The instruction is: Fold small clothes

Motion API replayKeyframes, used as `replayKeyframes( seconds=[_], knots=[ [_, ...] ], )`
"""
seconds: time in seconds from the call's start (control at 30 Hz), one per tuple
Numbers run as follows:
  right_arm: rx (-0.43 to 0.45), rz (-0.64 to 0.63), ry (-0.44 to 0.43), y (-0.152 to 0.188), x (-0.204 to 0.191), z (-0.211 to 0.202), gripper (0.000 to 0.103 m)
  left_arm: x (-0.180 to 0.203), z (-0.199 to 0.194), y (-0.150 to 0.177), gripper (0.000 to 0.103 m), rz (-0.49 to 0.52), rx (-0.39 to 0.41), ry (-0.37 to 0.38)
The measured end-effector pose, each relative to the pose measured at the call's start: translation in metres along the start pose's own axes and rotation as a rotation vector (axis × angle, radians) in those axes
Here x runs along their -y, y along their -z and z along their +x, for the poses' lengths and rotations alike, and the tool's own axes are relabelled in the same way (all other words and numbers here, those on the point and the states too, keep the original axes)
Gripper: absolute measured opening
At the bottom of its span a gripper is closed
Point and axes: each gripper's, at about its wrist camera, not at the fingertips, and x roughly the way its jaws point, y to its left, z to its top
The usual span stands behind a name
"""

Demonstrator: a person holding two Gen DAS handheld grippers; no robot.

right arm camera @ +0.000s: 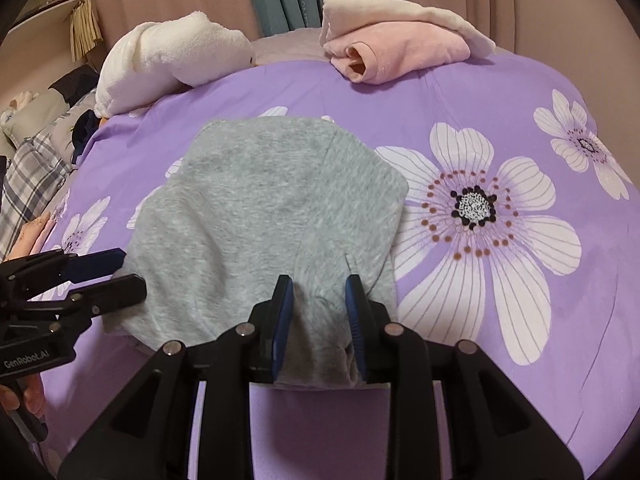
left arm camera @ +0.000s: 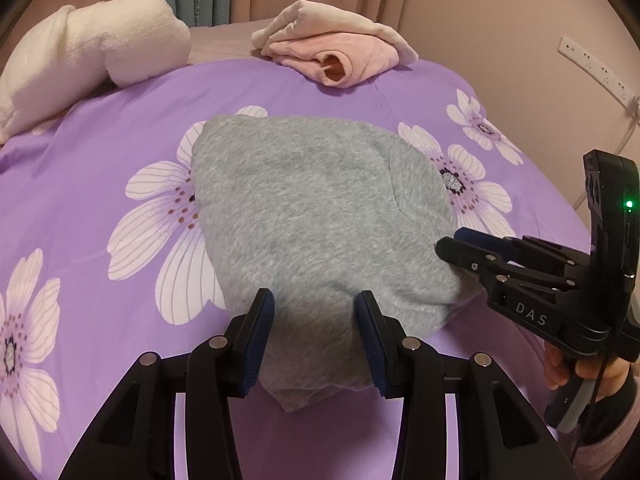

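Both claws at the grey garment's near edge

Left claw (left arm camera: 316, 312) straddles the grey garment (left arm camera: 320, 216), spread; right claw (right arm camera: 320, 308) pinches its hem, lower centre, on the purple floral bed (right arm camera: 480, 92).

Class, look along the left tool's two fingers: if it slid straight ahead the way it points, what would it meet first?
The grey garment. The left tool already has the near edge between its open fingers, so it would probably push into the folded cloth at once, though depth is unclear.
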Motion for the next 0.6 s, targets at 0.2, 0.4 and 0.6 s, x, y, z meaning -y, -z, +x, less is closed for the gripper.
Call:
replayKeyframes(
  seconds=[0.2,0.4,0.6],
  knots=[
    [-0.003,0.004,-0.005,0.0008,0.0013,0.0002,0.028,-0.0006,0.0002,0.0,0.041,-0.007,-0.001,0.003],
    [-0.011,0.014,-0.006,0.0025,0.0017,0.0002,0.031,-0.0016,0.0002,-0.0001,0.041,-0.012,-0.003,0.003],
    [-0.029,0.033,-0.02,0.0041,0.0052,0.0034,0.034,-0.0028,0.0006,0.0006,0.041,-0.016,-0.007,0.001]
  ],
)
